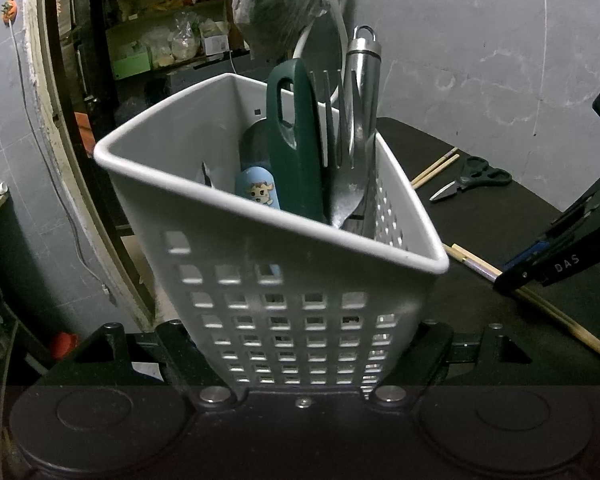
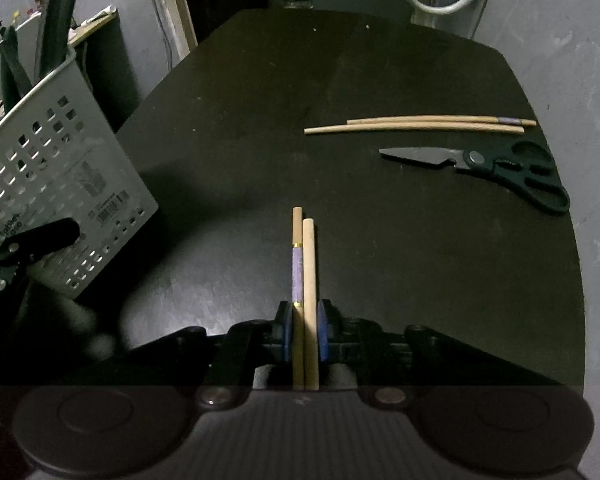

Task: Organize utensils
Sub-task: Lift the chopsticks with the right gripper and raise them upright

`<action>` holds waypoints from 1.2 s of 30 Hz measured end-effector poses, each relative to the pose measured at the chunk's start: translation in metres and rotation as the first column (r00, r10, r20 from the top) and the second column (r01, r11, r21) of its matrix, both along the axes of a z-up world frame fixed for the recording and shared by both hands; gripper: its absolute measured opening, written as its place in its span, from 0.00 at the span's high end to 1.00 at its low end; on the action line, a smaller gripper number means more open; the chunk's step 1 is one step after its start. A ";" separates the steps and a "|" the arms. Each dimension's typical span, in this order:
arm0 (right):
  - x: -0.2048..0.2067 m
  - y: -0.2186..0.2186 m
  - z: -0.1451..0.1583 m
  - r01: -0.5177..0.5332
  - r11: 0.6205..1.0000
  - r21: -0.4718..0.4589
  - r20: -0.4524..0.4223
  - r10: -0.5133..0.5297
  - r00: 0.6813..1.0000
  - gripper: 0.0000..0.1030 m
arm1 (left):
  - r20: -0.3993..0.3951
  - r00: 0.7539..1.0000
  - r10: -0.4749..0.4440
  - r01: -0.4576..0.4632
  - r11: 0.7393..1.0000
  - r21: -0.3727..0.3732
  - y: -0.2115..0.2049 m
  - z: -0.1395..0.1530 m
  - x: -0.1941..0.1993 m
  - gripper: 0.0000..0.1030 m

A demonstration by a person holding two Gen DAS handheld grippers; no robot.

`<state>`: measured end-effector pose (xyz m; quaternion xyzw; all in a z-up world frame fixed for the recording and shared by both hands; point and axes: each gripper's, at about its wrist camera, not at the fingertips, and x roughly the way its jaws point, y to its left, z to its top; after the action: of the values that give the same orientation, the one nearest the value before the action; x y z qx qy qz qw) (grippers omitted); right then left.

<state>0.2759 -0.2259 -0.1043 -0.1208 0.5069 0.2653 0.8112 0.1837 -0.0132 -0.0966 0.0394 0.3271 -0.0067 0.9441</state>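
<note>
Two chopsticks [image 2: 305,280] pinched in right gripper [image 2: 305,332]; left gripper [image 1: 300,354] clamps basket [image 1: 284,320].

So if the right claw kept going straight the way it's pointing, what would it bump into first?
Probably the bare black table. The right claw is shut on two chopsticks, whose tips lead the way and would likely touch first. The other chopsticks and scissors lie off to the right.
</note>
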 end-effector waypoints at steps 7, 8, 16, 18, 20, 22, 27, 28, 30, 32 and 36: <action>-0.003 0.005 0.000 -0.033 0.999 -0.026 -0.009 0.033 0.999 0.74 | 0.001 1.000 0.000 0.000 1.000 0.002 -0.001 0.001 -0.002 0.22; -0.003 0.007 0.000 -0.038 0.999 -0.038 -0.011 0.037 0.999 0.74 | 0.002 1.000 0.000 0.000 1.000 0.002 -0.001 0.001 -0.002 0.22; 0.010 0.023 0.003 -0.100 0.987 -0.129 -0.103 0.087 0.991 0.75 | 0.009 1.000 0.003 -0.003 1.000 -0.007 0.001 0.002 -0.003 0.22; 0.012 0.025 0.004 -0.119 0.983 -0.139 -0.118 0.103 0.988 0.75 | 0.012 1.000 0.002 -0.002 1.000 -0.008 0.002 0.002 -0.004 0.22; 0.013 0.025 0.004 -0.121 0.983 -0.137 -0.123 0.105 0.987 0.86 | 0.013 1.000 0.003 -0.003 1.000 -0.012 0.002 0.002 -0.005 0.22; 0.011 0.025 0.004 -0.128 0.982 -0.139 -0.116 0.112 0.987 0.86 | 0.014 1.000 0.003 -0.003 1.000 -0.014 0.002 0.002 -0.005 0.23; 0.008 0.018 0.004 -0.110 0.988 -0.104 -0.096 0.100 0.990 0.87 | 0.016 1.000 -0.001 0.001 1.000 -0.012 0.001 0.003 -0.004 0.22; 0.007 0.015 0.003 -0.102 0.991 -0.089 -0.092 0.094 0.991 0.87 | 0.016 1.000 -0.002 0.002 1.000 -0.010 0.001 0.004 -0.005 0.23; 0.003 0.008 0.003 -0.089 0.995 -0.051 -0.083 0.085 0.993 0.87 | 0.015 1.000 0.000 0.001 1.000 -0.012 0.000 0.004 -0.005 0.22; -0.001 0.003 0.007 -0.078 0.997 -0.023 -0.074 0.076 0.994 0.87 | 0.014 1.000 -0.001 0.002 1.000 -0.010 0.001 0.004 -0.005 0.23; -0.007 -0.003 0.018 -0.067 0.997 0.024 -0.035 0.068 0.997 0.87 | 0.014 1.000 -0.004 0.005 1.000 -0.008 0.000 0.004 -0.004 0.23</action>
<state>0.2688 -0.2291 -0.0864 -0.1237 0.5139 0.3005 0.7939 0.1801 -0.0128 -0.0931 0.0364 0.3205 -0.0098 0.9465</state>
